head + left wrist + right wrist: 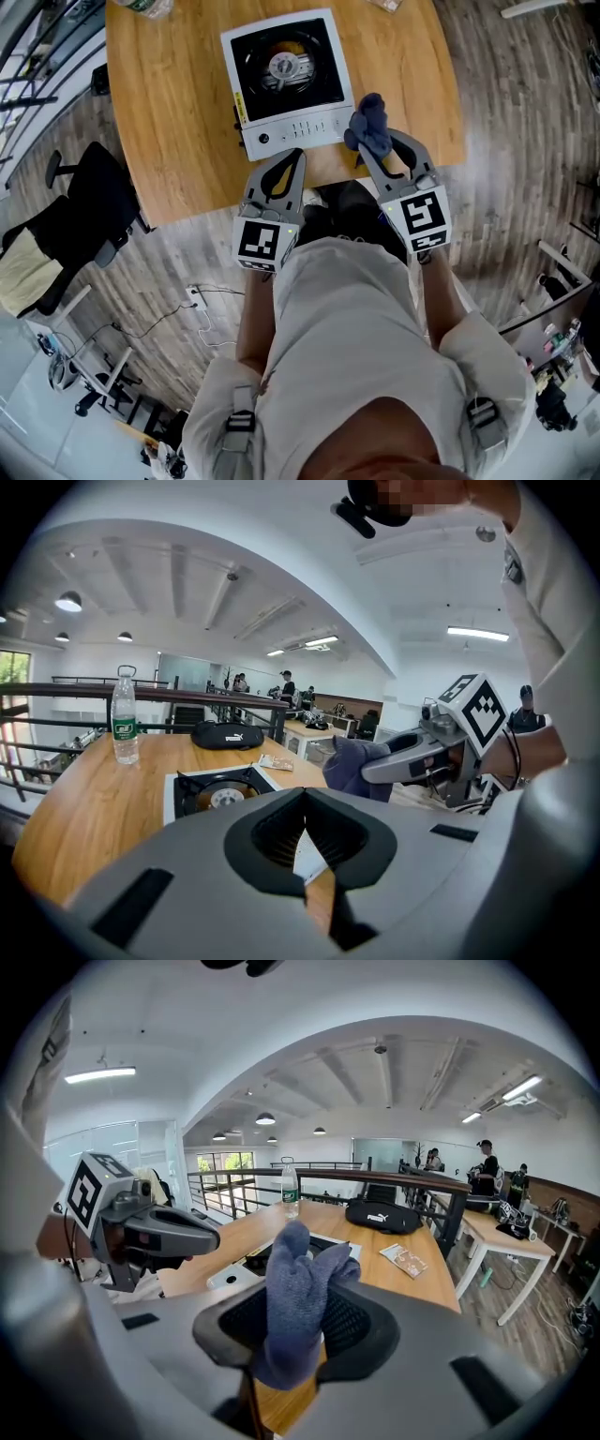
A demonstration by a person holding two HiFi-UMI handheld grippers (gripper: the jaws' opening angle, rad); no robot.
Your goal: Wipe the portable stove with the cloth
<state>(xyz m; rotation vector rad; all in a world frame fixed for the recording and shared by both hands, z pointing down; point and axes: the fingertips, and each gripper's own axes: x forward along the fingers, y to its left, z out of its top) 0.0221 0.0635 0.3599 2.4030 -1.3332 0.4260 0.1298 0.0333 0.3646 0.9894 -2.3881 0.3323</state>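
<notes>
The portable stove (pixel 286 80), white with a black burner well, sits on the wooden table (pixel 169 122); the left gripper view shows the stove (pixel 217 794) too, and part of the stove (pixel 246 1269) shows in the right gripper view. My right gripper (pixel 367 150) is shut on a blue-grey cloth (pixel 369 124), bunched and sticking up from the jaws just right of the stove's front corner; the cloth (pixel 295 1302) fills the jaws. My left gripper (pixel 298 155) is shut with nothing in it, at the table's near edge just below the stove's control panel.
A water bottle (pixel 124 726), a black pouch (pixel 228 735) and a small packet (pixel 277 761) lie on the far part of the table. A black office chair (pixel 89 220) stands left of the table. Other tables and people are in the background.
</notes>
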